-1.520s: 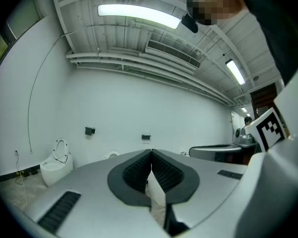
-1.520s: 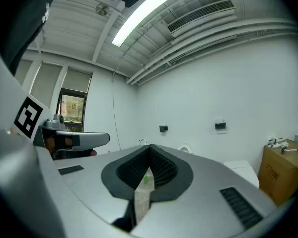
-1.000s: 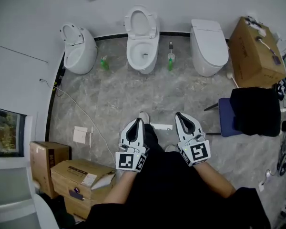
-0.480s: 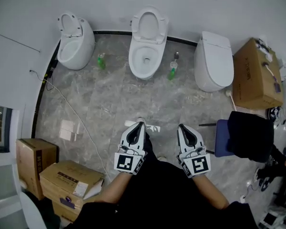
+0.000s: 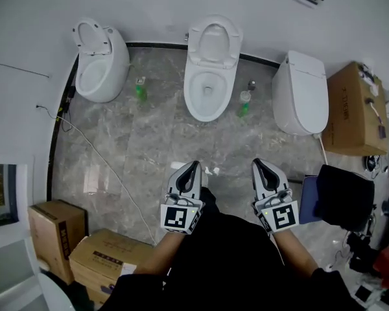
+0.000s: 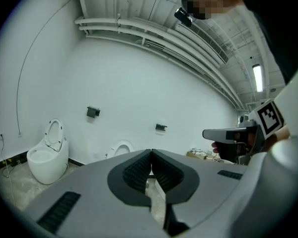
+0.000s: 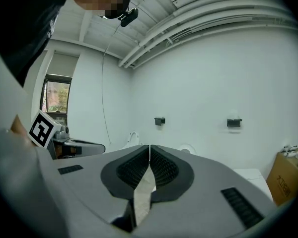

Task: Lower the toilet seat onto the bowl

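We hold the left gripper point(image 5: 194, 164) and right gripper point(image 5: 257, 163) with ribbed black jaws together, empty. Well ahead of them the glossy white oval toilet seat point(image 5: 213, 43) stands upright. The carton point(image 5: 104, 261) label seems too small to read.

Fixture test room: three toilets point(image 5: 209, 76) (plus cardboard boxes point(image 5: 352, 109)).

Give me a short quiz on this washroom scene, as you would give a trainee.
1. How many toilets are in the head view?
2. Which toilet has its lid closed? A left, B middle, C right.
3. True or false: the left tool and the right tool are gripping something.
Key: 1 three. 2 C, the right toilet. 3 false: both are shut and empty.
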